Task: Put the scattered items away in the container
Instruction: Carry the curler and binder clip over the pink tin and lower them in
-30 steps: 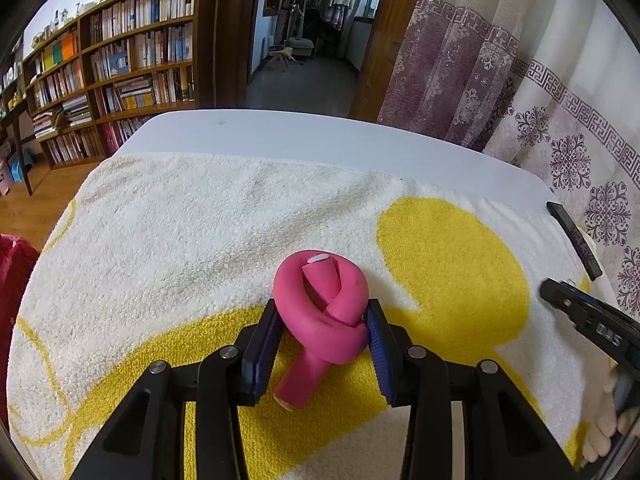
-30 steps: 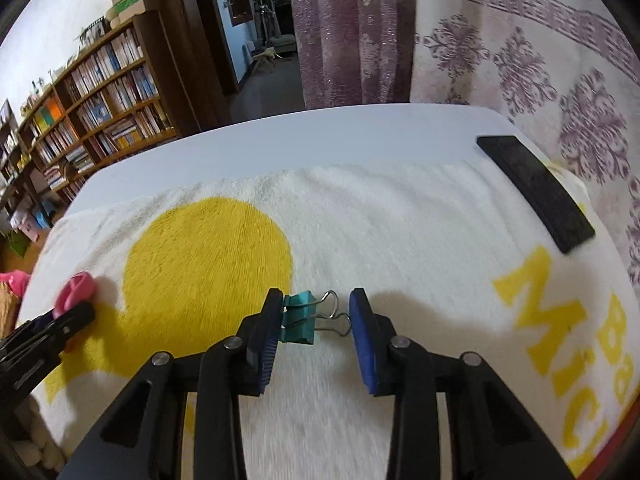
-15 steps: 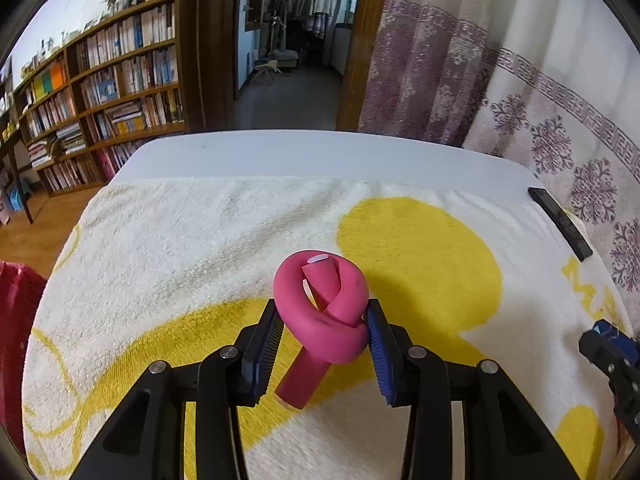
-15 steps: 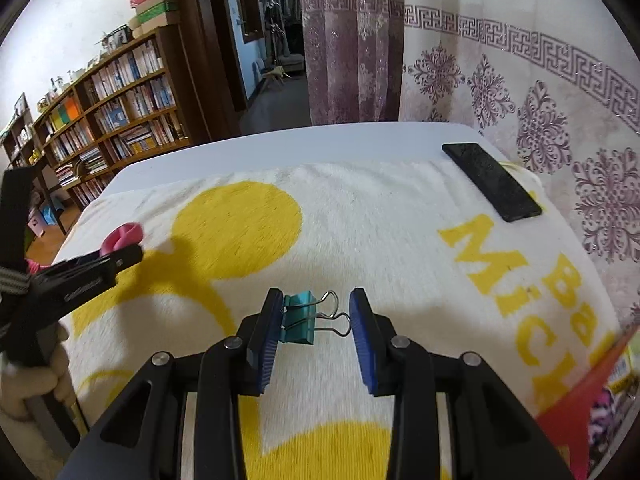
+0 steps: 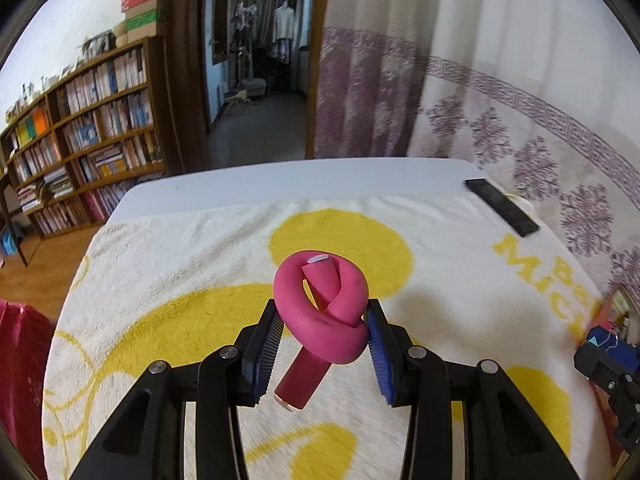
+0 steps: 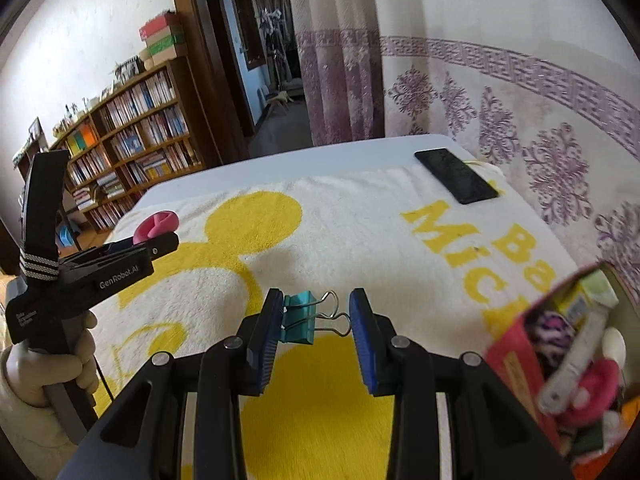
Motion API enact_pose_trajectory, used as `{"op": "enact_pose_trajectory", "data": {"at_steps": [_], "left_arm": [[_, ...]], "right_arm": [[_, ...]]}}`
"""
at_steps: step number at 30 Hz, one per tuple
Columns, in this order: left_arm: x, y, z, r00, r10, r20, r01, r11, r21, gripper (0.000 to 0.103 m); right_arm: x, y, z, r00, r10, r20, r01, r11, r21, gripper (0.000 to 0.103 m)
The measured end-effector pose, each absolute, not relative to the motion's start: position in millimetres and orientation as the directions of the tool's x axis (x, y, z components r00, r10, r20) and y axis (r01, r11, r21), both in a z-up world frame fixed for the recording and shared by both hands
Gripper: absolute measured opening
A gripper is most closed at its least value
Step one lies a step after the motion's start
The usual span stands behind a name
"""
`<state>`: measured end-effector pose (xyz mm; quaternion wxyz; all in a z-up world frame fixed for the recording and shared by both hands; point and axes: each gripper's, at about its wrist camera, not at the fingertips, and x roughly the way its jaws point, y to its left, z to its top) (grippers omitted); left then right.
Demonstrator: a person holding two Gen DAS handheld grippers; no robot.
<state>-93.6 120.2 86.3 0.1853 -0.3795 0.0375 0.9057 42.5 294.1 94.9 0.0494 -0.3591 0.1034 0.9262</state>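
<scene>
Soft daylight comes through the curtain and lights the towel evenly. Faint shadows lie on the towel near its yellow circle. Fisheye bending curves the bookshelf, dark corners ring both views, and the box beside the towel is motion-blurred.

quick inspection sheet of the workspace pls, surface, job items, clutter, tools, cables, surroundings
surface: white table covered by a cream towel with yellow print.
job's things: pink knotted foam curler held clear of the towel; teal binder clip likewise; red container at the right edge, already holding mixed items.
clutter: black phone lying flat at the far right corner.
grippers: left tool shut on the curler; right tool shut on the clip, body and wire handles between the pads.
cables: a thin dark cord below the gloved hand.
surroundings: bookshelf, open doorway, patterned curtain.
</scene>
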Motion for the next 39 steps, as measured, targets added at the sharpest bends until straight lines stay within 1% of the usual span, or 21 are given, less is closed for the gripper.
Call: {"op": "enact_pose_trajectory", "data": {"at_steps": [12, 21, 33, 39], "left_arm": [[-28, 162, 114, -0.644, 0.389, -0.659, -0.47, -0.88, -0.061, 0.043], [3, 192, 122, -0.632, 0.422, -0.65, -0.521, -0.852, -0.047, 0.043], [35, 231, 127, -0.605, 0.464, -0.647, -0.591, -0.806, -0.025, 0.043], [49, 246, 131, -0.579, 0.501, -0.643, -0.626, -0.779, -0.043, 0.043]], "right_arm": [[116, 317, 113, -0.782, 0.068, -0.619, -0.217, -0.962, 0.168, 0.037], [160, 338, 123, -0.81, 0.119, -0.574, -0.261, -0.95, 0.171, 0.037], [207, 369, 130, -0.816, 0.198, -0.543, -0.338, -0.925, 0.172, 0.037], [236, 384, 136, -0.814, 0.258, -0.52, -0.391, -0.906, 0.162, 0.037]]}}
